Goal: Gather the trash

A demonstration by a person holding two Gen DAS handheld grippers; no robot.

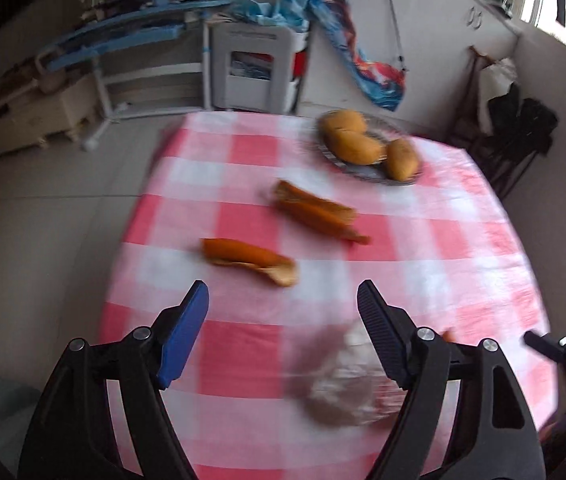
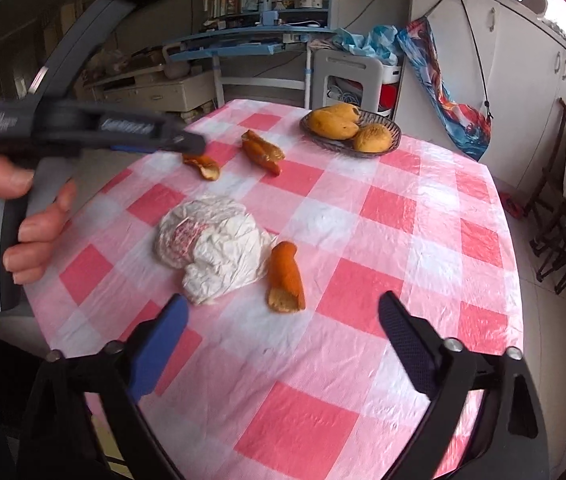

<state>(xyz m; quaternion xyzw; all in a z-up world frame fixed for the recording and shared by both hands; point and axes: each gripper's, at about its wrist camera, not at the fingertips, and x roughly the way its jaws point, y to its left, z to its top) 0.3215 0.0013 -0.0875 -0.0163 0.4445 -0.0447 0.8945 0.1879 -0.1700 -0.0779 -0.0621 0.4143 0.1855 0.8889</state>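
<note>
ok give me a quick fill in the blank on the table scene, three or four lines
1. The mangoes sit in a ____ at the far side of the table.
2. The number of peel pieces lying on the checked tablecloth is ____.
3. The crumpled plastic bag is mostly ____ in colour.
4. The peel closest to the bag lies on the bag's ____ side in the right wrist view.

Missing words: basket; three; white; right

Crumpled white plastic bag [image 2: 211,248] with red print, lying mid-tabletop. Orange mango peel [image 2: 285,278] just right of it, curled, inner side up. Two more curled peels [image 2: 264,152] [image 2: 202,165] lying farther back, slightly apart.
</note>
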